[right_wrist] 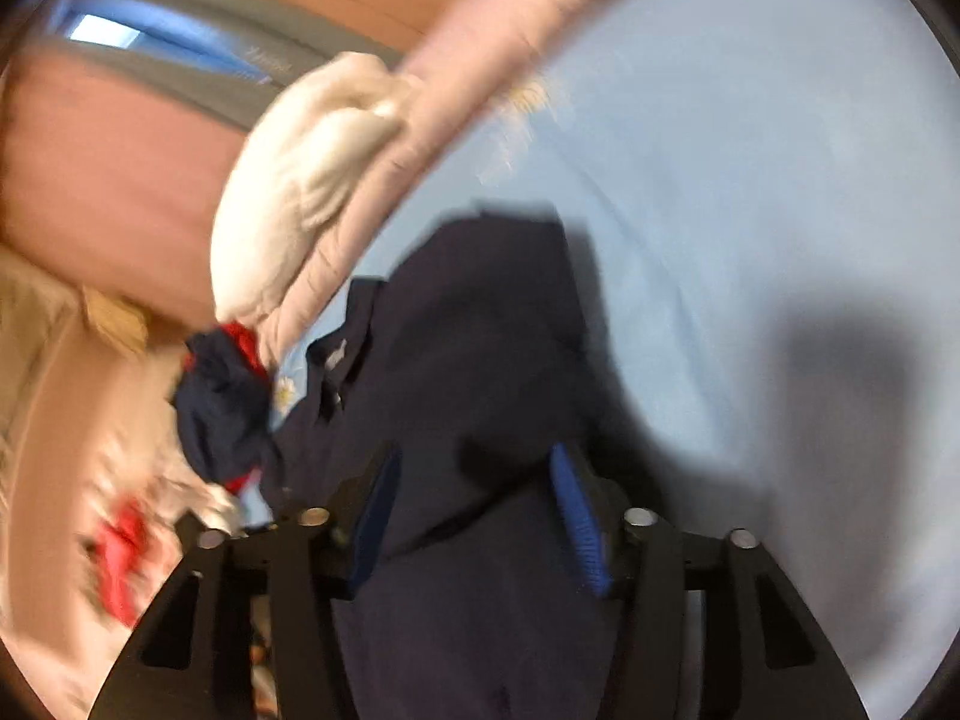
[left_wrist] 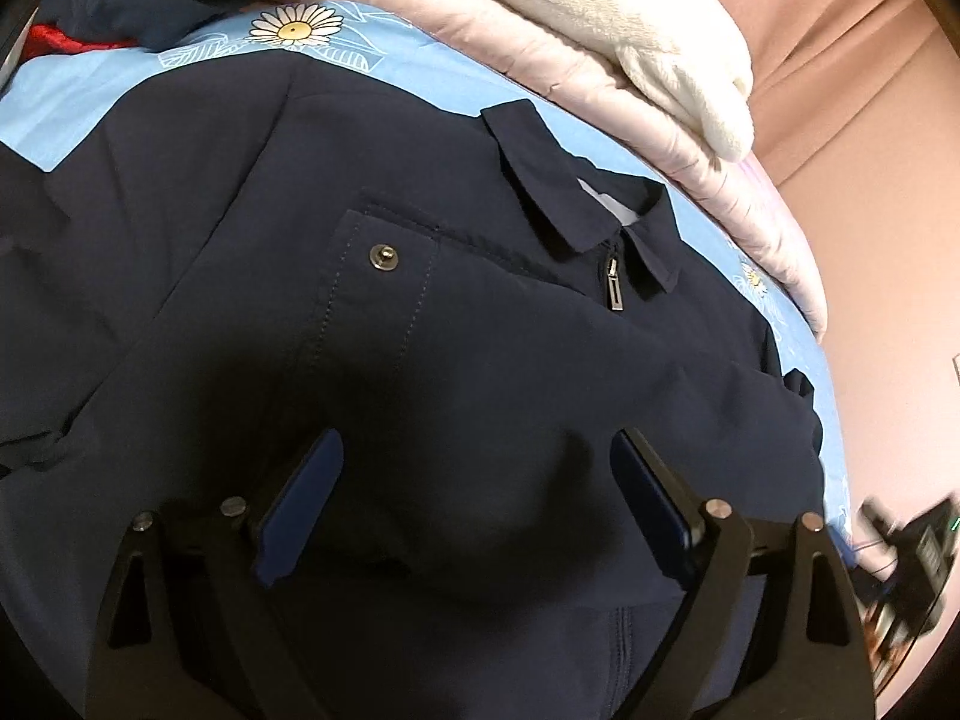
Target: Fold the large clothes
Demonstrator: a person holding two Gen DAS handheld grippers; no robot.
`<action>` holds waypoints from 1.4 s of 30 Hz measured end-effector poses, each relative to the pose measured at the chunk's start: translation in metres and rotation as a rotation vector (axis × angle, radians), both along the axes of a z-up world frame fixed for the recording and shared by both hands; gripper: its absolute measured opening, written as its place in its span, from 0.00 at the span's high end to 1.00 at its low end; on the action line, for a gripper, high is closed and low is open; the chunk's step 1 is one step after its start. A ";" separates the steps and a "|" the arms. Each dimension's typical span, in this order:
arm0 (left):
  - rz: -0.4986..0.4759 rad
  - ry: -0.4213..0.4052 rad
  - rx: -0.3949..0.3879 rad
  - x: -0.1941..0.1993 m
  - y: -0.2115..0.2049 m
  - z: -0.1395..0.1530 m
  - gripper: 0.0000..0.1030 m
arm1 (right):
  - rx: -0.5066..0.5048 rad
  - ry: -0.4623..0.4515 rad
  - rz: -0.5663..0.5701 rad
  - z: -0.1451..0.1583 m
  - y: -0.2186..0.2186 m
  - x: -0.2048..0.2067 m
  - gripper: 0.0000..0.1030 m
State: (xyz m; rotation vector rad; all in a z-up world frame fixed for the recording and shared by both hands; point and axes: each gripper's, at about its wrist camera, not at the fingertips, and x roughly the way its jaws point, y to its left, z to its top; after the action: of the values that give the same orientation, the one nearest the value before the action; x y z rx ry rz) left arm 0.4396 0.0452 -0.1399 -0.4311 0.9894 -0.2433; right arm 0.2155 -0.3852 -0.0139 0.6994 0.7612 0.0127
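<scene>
A navy jacket (left_wrist: 420, 330) with a collar, a zip and a snapped chest pocket lies spread front-up on a light blue daisy-print bed sheet (left_wrist: 72, 114). My left gripper (left_wrist: 474, 462) is open, its blue pads (left_wrist: 300, 504) wide apart just above the jacket's chest, holding nothing. In the blurred right wrist view the jacket (right_wrist: 480, 330) runs between the fingers of my right gripper (right_wrist: 474, 480), which is open; whether its blue pads (right_wrist: 579, 522) touch the cloth I cannot tell.
A folded pink quilt (left_wrist: 540, 54) with a cream fleece blanket (left_wrist: 660, 30) on top lies along the bed's far edge. A crumpled navy and red garment (right_wrist: 222, 402) lies beside the jacket. More clothes (right_wrist: 126, 552) lie beyond the bed edge. A pink wall (left_wrist: 870, 138) stands behind.
</scene>
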 end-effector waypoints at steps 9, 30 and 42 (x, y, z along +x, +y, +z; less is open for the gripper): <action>-0.017 -0.005 -0.014 -0.003 0.000 -0.002 0.08 | -0.274 0.180 0.130 -0.006 0.006 0.121 0.31; -0.056 0.052 0.066 0.002 -0.010 0.002 0.04 | -0.532 0.241 -0.028 -0.019 -0.010 0.074 0.91; 0.016 0.049 0.135 -0.020 0.018 0.003 0.01 | -0.510 0.232 0.203 -0.053 0.049 0.006 0.65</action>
State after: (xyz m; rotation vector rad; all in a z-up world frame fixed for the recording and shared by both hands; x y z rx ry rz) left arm 0.4194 0.0633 -0.1374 -0.3230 1.0434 -0.1505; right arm 0.2218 -0.3365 -0.0672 0.1367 1.0070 -0.0769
